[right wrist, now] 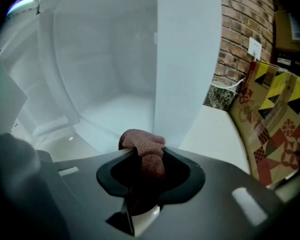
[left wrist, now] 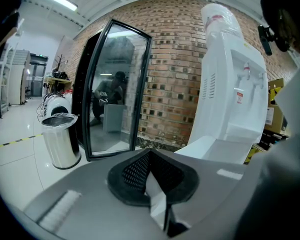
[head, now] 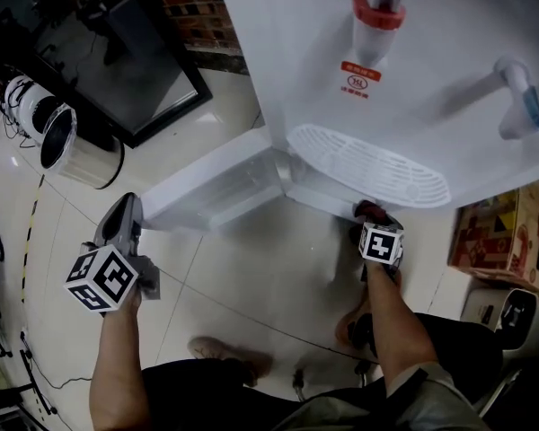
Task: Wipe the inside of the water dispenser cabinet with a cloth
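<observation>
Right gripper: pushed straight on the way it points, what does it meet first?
Probably the white floor deep inside the open cabinet; the right gripper, shut on the cloth, aims into it. Depth is unclear.

Head overhead; gripper views low, likely sharing dispenser (head: 296, 43)

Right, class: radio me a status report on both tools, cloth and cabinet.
Left tool shut, empty. Right tool shut on cloth, facing cabinet interior. Door open, nothing blocking.
</observation>
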A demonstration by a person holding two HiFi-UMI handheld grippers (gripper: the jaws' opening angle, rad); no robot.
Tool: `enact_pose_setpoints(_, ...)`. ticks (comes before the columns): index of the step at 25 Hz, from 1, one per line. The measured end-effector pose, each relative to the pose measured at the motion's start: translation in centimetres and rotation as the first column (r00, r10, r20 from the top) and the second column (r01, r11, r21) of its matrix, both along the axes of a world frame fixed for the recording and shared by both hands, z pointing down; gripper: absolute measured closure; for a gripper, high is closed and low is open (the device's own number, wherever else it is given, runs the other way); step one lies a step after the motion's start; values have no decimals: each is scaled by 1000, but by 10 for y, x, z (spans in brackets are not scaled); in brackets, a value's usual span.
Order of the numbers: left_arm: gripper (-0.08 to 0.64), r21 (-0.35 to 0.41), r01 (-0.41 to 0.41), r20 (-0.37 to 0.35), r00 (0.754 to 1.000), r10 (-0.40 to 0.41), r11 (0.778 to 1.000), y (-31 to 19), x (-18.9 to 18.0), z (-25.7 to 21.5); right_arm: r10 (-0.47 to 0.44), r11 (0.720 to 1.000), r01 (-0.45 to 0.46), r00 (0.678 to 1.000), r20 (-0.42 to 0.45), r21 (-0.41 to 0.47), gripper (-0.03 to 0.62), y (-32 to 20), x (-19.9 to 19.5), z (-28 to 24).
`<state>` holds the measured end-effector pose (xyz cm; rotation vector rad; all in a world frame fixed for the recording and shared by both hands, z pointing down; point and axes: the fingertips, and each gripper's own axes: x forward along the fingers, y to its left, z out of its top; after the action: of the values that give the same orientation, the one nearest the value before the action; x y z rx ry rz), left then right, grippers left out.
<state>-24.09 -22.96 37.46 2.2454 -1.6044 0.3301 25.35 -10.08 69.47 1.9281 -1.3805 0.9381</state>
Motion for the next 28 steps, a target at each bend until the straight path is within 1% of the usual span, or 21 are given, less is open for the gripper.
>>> enact_pose_setpoints(1, 560, 1, -4, -2, 1000, 4, 1000, 0, 0, 0, 6, 1000, -6, 1000, 3, 2, 465, -3, -5, -4)
enact_pose_setpoints(2, 560, 1, -8, -4, 1000, 8, 1000, -1, 0, 0, 4, 1000, -4, 1000, 14, 23, 465, -9, -13, -10)
enact_pose_setpoints(4, 560, 3, -15, -10, 1000, 15, 1000, -2, 1, 0, -32, 993, 26, 998, 51, 112, 466, -29, -35, -30)
enact_pose_setpoints(6, 560, 1, -19, -19, 1000, 19, 1000, -2, 2, 1, -99, 970, 76, 991, 93, 231, 466, -56, -59, -54)
enact_pose_setpoints(8, 560, 1, -25, -24, 999, 25, 1000, -1, 3, 1, -149, 940, 106, 983, 112, 325, 466, -82, -79, -77)
enact_pose_setpoints(11, 560, 9, -60, -21, 998, 60, 998, 1, 4, 0, -181, 905, 114, 975, 130, 409, 465, -120, -101, -100)
enact_pose_setpoints(13, 560, 12, -82, -25, 996, 82, 997, 3, 5, 1, -194, 895, 114, 970, 147, 431, 465, -141, -116, -104)
enact_pose_setpoints(14, 560, 11, -87, -27, 996, 88, 996, 4, 6, 1, -193, 898, 112, 969, 153, 425, 465, -149, -123, -101)
enact_pose_setpoints(16, 560, 1, -90, -30, 995, 90, 996, 6, 7, -1, -168, 918, 100, 975, 147, 384, 474, -160, -128, -88)
enact_pose_setpoints(19, 560, -5, -95, -33, 995, 95, 995, 6, 6, -3, -124, 959, 80, 981, 148, 271, 474, -162, -126, -50)
enact_pose_setpoints(20, 560, -5, -96, -33, 995, 96, 995, 5, 5, -4, -117, 968, 79, 981, 152, 236, 472, -162, -127, -38)
enact_pose_setpoints(22, 560, -4, -98, -34, 995, 98, 995, 5, 5, -4, -105, 978, 75, 984, 147, 195, 472, -161, -127, -23)
enact_pose_setpoints(24, 560, -3, -99, -35, 994, 99, 995, 5, 5, -5, -96, 981, 71, 987, 132, 181, 474, -162, -126, -18)
enact_pose_setpoints(28, 560, -3, -92, -35, 995, 92, 996, 6, 3, -4, -111, 984, 94, 988, 105, 151, 466, -161, -120, -17)
